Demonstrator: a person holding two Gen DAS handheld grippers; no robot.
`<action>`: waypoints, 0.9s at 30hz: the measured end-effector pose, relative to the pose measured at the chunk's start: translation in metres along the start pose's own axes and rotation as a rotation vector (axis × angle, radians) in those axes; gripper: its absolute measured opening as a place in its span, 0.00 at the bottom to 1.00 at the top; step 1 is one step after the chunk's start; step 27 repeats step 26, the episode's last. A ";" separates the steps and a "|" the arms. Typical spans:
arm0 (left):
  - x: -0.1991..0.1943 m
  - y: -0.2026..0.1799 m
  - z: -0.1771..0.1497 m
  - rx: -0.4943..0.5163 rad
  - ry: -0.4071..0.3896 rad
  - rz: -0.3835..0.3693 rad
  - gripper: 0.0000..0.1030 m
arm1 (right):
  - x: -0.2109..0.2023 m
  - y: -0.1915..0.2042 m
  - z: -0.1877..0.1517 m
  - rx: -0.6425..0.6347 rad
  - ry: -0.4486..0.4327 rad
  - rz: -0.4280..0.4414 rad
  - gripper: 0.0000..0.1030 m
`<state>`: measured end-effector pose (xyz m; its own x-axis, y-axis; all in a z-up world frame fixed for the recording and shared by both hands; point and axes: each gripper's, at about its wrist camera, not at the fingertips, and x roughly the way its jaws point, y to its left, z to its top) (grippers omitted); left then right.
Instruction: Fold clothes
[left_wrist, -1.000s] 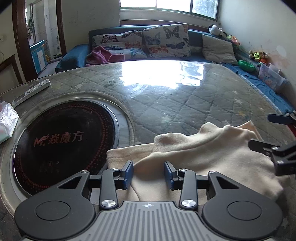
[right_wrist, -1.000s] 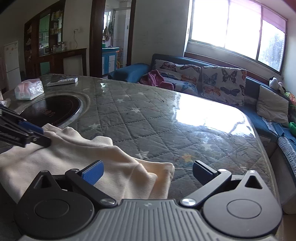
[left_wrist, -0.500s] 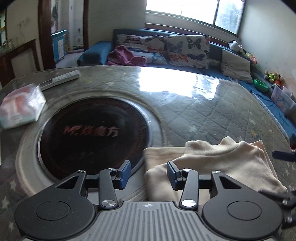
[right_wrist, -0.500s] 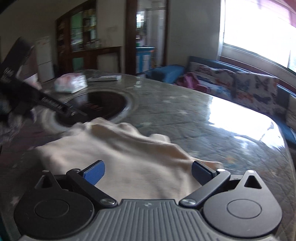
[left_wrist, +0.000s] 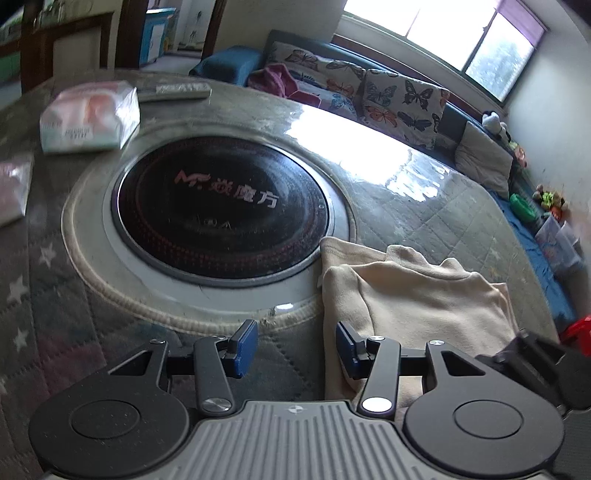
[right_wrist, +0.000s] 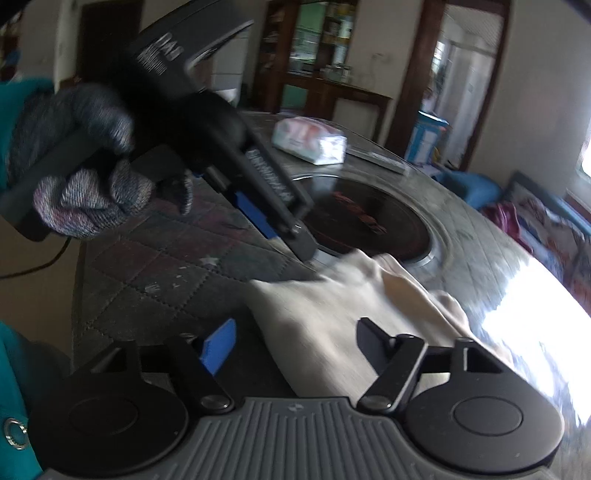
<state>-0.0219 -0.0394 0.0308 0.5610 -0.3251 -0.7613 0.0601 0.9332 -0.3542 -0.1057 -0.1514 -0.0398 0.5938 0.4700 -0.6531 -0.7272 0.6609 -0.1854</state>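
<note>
Cloth (left_wrist: 417, 295) lies bunched beside cooktop (left_wrist: 221, 210), both tools gaping

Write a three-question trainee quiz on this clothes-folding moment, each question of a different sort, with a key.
1. True or false: the left gripper is clamped on the cream garment.
2. Multiple choice: what lies just beyond the garment's far left corner in the left wrist view? A) a laptop B) the round black cooktop set into the table C) a basket
3. Fill in: the wrapped tissue pack lies on the table beyond the ____.

Key
1. False. Its jaws stand open, with the garment's left edge by the right-hand pad.
2. B
3. cooktop
</note>
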 end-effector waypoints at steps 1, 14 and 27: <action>-0.001 0.002 -0.001 -0.019 0.005 -0.008 0.49 | 0.003 0.003 0.001 -0.012 0.005 0.005 0.65; 0.006 0.006 -0.004 -0.268 0.035 -0.133 0.72 | -0.003 -0.021 -0.002 0.152 -0.039 0.043 0.19; 0.026 0.004 -0.003 -0.459 0.078 -0.232 0.67 | -0.024 -0.032 -0.004 0.221 -0.090 0.071 0.16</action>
